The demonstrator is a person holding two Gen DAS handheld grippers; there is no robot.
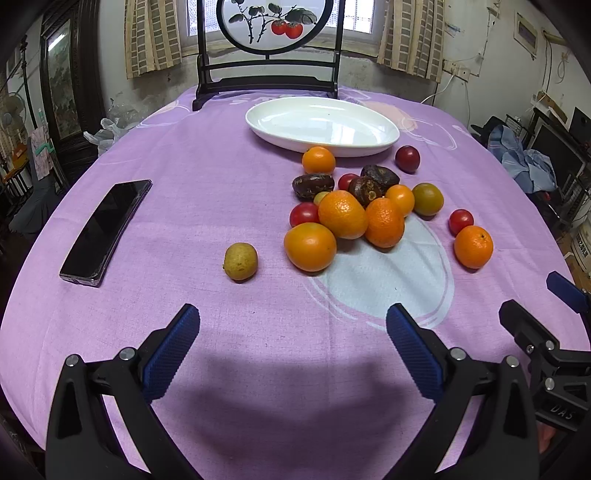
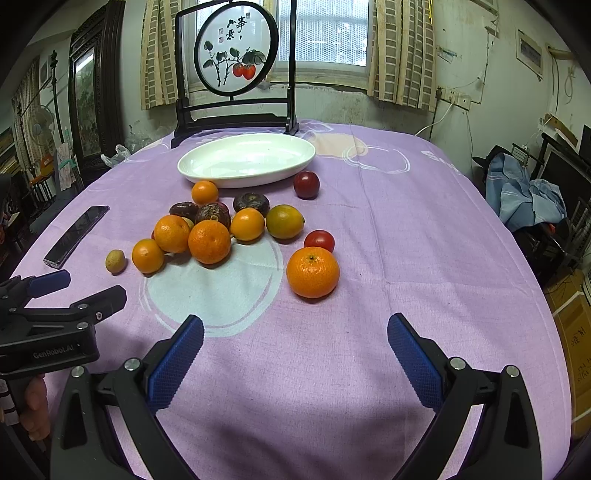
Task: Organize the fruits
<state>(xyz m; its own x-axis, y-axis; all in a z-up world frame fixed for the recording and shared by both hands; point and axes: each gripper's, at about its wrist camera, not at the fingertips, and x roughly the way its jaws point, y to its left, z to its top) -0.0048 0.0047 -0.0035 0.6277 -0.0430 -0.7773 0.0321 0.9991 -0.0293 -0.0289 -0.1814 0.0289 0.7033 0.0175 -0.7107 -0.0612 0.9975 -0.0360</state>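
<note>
A pile of fruit lies on the purple cloth: oranges (image 1: 342, 214) (image 2: 209, 242), red tomatoes (image 1: 304, 214), dark brown fruits (image 1: 313, 185) and a green-yellow one (image 1: 427, 199) (image 2: 284, 221). A lone orange (image 1: 473, 246) (image 2: 313, 272) and a small yellow fruit (image 1: 240, 261) (image 2: 115, 261) lie apart. An empty white oval dish (image 1: 321, 125) (image 2: 246, 159) stands behind the pile. My left gripper (image 1: 293, 321) is open and empty, short of the fruit. My right gripper (image 2: 295, 330) is open and empty, just short of the lone orange.
A black phone (image 1: 105, 230) (image 2: 75, 236) lies on the left of the table. A dark framed round painting (image 1: 271, 26) (image 2: 236, 62) stands at the table's back edge. Furniture and clothes crowd the room's right side.
</note>
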